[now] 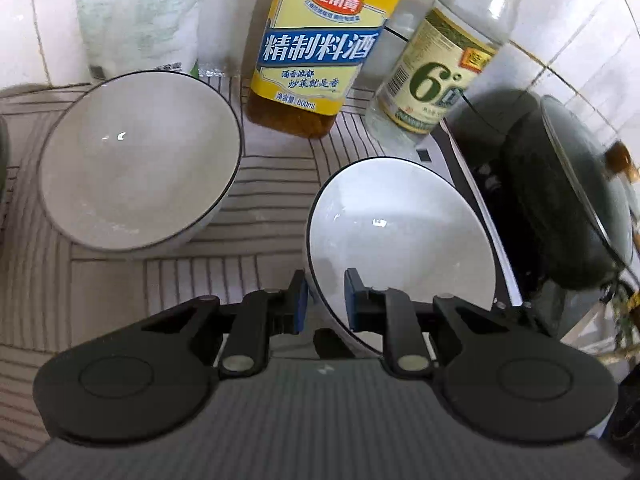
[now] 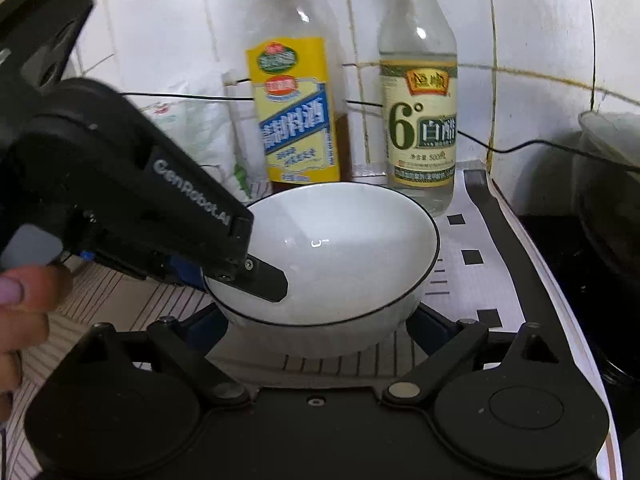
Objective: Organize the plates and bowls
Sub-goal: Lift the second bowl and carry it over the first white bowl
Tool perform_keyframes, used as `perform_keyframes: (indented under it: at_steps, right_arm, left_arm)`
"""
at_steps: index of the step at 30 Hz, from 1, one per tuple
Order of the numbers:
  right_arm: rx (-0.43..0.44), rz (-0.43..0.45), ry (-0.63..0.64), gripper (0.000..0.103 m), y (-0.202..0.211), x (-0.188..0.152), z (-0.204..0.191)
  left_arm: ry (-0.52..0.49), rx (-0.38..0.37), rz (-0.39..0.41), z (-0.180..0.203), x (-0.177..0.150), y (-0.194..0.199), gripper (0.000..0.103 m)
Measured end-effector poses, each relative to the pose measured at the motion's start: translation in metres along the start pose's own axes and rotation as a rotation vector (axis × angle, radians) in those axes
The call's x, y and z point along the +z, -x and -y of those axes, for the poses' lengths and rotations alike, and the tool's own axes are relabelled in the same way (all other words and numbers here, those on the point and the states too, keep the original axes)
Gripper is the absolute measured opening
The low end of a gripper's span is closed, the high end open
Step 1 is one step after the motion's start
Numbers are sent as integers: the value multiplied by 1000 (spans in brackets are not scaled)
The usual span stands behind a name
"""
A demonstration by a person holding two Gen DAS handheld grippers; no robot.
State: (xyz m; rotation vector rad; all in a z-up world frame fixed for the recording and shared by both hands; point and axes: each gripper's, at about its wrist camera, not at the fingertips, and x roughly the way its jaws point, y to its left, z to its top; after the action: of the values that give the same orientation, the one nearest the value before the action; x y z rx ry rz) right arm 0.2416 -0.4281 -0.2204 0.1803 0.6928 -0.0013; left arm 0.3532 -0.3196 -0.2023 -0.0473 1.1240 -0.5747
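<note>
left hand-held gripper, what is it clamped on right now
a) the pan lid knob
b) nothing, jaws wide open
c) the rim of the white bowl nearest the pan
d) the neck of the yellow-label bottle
c: the left hand-held gripper has one pad inside and one outside the rim of the white bowl.

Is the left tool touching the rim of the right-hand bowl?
Touching. The left wrist view shows the left tool clamped across the bowl rim, one pad each side.

Glossy white glazed bowl (image 1: 400, 232), clear glass bottle (image 2: 418, 120), matt black plastic fingers (image 1: 298, 300)
</note>
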Motion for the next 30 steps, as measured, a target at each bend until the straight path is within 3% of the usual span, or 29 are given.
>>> perform_keyframes:
  at_steps: [5,10,21,30]
  right_arm:
    - [44,37,-16,97,26,-13,-15]
    - [78,60,22,97,47,-18,-36]
    - [192,105,58,97,94,-10,-75]
    - [300,139,78,97,119,-11,-119]
  left_arm:
    - [-70,46,0,2,-14,26,18]
    - [-77,44,24,-4,-24,60,18]
    - [-59,46,75,-24,-47,140,18]
    - [7,94,78,-68,-84,184,18]
